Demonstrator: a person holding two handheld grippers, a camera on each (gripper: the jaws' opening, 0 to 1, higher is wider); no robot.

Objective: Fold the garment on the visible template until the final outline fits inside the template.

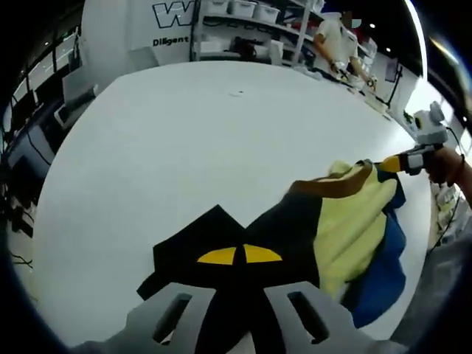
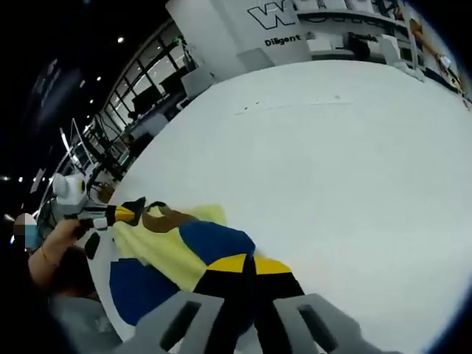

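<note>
The left gripper is clamped on a black edge of the garment, its yellow tips together. The right gripper grips the cloth likewise, tips pressed together over black fabric. Between them the garment (yellow, blue, black, with a brown band) hangs bunched and partly lifted over the white table. Shelves stand beyond the table.

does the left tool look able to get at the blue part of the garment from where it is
Probably yes, but not right now: the left tool looks shut on a dark edge of the garment, so it would have to let go. The blue part lies close on the white table, with nothing between.
</note>
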